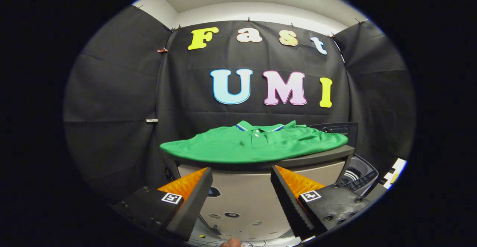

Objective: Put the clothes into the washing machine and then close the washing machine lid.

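Note:
A green polo shirt (pixel 253 144) lies spread flat on a dark tabletop (pixel 316 158), beyond my fingers and a little above them. To the right of the table stands the washing machine (pixel 359 176), its dark lid (pixel 337 128) raised behind the shirt's right sleeve and its drum opening partly showing. My gripper (pixel 241 181) is open, its two orange-backed fingers (pixel 193 187) wide apart with nothing between them, short of the table's front edge.
The table's pale front panel (pixel 238 198) fills the space just ahead of the fingers. Black cloth walls close the booth behind and on both sides. A fingertip (pixel 230 243) shows below the gripper.

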Demonstrator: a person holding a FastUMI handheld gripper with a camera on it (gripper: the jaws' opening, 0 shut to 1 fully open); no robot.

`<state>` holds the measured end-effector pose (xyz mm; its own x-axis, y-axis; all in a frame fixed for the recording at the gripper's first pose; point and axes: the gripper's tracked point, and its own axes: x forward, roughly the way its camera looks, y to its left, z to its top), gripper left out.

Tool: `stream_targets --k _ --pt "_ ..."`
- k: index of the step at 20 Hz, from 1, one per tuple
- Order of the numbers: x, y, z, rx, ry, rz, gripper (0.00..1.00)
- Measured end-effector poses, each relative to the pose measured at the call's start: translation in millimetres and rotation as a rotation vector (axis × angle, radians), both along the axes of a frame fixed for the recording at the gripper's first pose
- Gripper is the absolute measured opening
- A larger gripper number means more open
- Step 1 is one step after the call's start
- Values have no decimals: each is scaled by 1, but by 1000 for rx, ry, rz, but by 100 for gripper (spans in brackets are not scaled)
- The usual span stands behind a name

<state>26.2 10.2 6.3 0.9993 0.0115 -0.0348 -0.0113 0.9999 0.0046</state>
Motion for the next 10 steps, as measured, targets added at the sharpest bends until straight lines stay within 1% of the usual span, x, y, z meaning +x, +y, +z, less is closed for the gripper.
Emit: stream_targets --k 3,10 --pt "17 0 18 24 -14 -3 99" --pt "74 -10 57 21 26 -15 99"
